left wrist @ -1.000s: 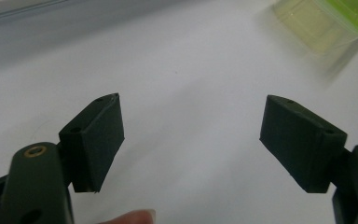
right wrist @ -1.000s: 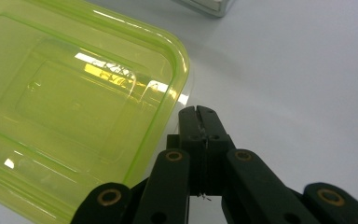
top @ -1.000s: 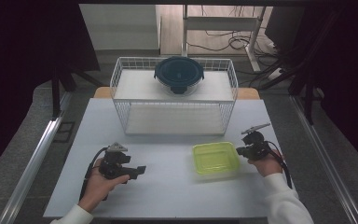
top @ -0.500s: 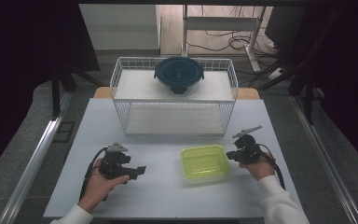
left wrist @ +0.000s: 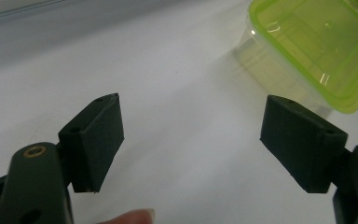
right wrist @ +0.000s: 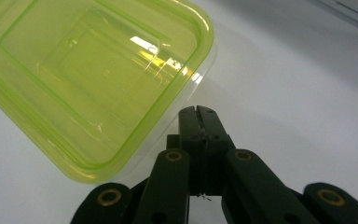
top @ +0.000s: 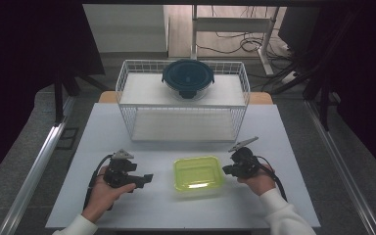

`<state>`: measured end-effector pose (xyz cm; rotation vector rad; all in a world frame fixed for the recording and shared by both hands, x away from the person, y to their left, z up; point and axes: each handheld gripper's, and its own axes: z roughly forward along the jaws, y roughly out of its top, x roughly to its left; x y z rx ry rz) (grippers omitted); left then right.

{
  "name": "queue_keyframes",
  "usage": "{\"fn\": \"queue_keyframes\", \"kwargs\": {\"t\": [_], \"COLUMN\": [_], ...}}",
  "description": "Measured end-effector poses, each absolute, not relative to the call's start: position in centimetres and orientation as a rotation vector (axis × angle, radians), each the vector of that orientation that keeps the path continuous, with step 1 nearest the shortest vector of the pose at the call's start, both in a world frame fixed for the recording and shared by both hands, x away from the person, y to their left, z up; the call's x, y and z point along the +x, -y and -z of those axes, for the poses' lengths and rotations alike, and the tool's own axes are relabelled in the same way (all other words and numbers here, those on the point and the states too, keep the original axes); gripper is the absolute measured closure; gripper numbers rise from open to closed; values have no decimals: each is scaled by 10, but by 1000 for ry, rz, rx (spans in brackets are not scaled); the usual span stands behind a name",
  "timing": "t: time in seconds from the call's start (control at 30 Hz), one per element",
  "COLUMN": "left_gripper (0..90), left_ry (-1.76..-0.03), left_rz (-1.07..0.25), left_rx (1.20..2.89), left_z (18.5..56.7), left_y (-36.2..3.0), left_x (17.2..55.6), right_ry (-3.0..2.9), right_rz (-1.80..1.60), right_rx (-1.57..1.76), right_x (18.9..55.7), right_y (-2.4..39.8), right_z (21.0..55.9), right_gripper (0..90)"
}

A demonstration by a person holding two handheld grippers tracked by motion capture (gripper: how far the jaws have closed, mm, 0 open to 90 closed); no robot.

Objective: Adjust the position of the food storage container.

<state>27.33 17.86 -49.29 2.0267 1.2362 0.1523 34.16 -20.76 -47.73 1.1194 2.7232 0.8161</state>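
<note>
A clear box with a lime-green lid (top: pixel 198 174) sits on the white table (top: pixel 142 208) near its front middle. My right gripper (top: pixel 225 170) is shut with nothing between its jaws, and its tips rest against the box's right side. In the right gripper view the shut jaws of the right gripper (right wrist: pixel 196 113) meet the corner of the green-lidded box (right wrist: pixel 93 70). My left gripper (top: pixel 148 178) lies to the left of the box, open and pointing at it. In the left gripper view the left gripper (left wrist: pixel 191 128) is spread wide over bare table, with the green-lidded box (left wrist: pixel 317 42) beyond its right jaw.
A white wire basket (top: pixel 183 105) stands upside down at the back of the table. A round bowl with a dark blue lid (top: pixel 188 77) rests on top of it. Dark floor and metal rails flank the table.
My right gripper has moved left, and the green-lidded box has slid left in front of it. The left gripper has stayed put.
</note>
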Motion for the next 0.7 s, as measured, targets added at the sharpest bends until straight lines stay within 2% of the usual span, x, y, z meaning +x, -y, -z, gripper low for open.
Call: {"fn": "queue_keyframes", "kwargs": {"t": [0.7], "left_gripper": [212], "left_ry": [-1244], "left_rz": [-151], "left_rx": [2019], "left_z": [493], "left_y": [-179], "left_x": [273], "right_ry": [-2811], "right_rz": [-816], "right_rx": [980], "right_x": [325], "right_y": [170], "right_z": [485], "right_gripper": [886]}}
